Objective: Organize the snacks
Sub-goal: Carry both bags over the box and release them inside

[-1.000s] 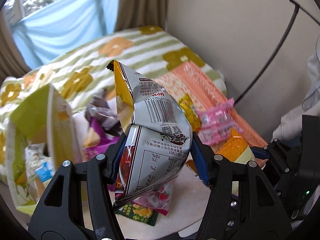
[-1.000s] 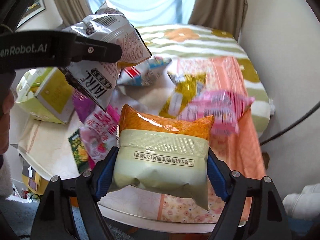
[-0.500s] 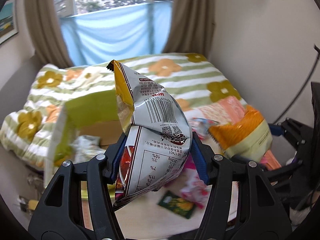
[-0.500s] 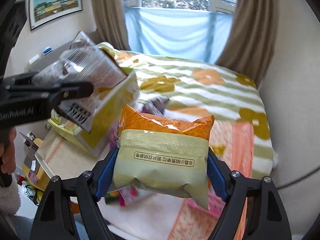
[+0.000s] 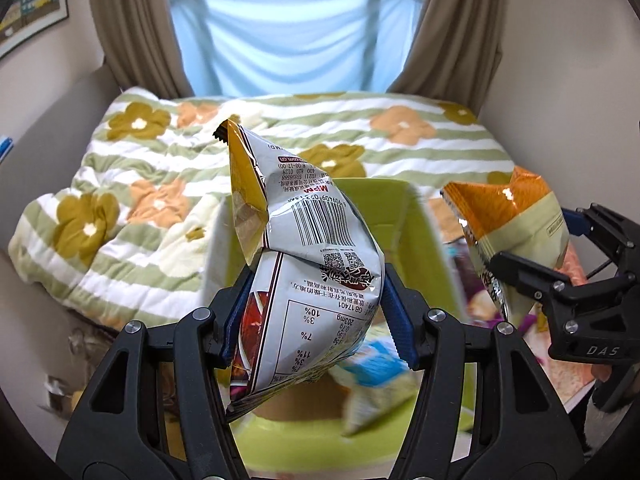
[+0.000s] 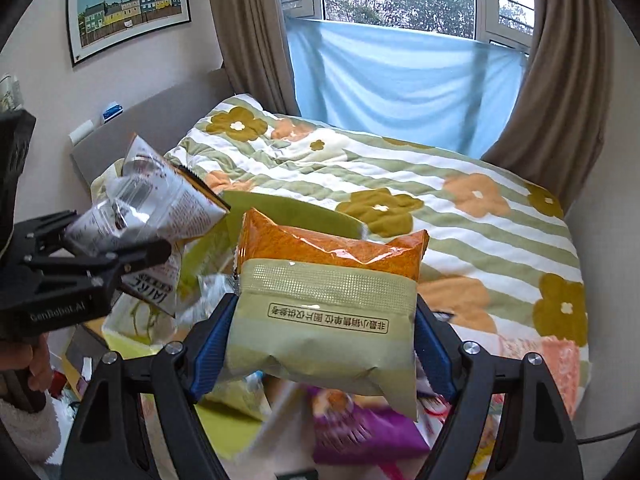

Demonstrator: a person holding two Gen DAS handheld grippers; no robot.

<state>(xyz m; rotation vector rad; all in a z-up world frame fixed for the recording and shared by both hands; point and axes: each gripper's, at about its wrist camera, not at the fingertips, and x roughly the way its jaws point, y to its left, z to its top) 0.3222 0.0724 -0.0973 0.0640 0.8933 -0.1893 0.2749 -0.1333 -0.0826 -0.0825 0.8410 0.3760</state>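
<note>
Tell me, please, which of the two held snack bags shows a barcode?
The silver bag in the left gripper; the orange-and-beige bag in the right gripper shows none.

Silver bag (image 5: pixel 304 280) above open box (image 5: pixel 424 240); orange bag (image 5: pixel 516 232) to right; bed (image 5: pixel 160 168) behind.

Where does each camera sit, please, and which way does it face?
Left wrist: on the left gripper, looking past its crinkled silver snack bag into the lime-green box; right gripper at right.
Right wrist: on the right gripper, over its orange-and-beige pouch; left gripper, fingers below.
Shared: both bags, floral quilt, blue-draped window.
</note>
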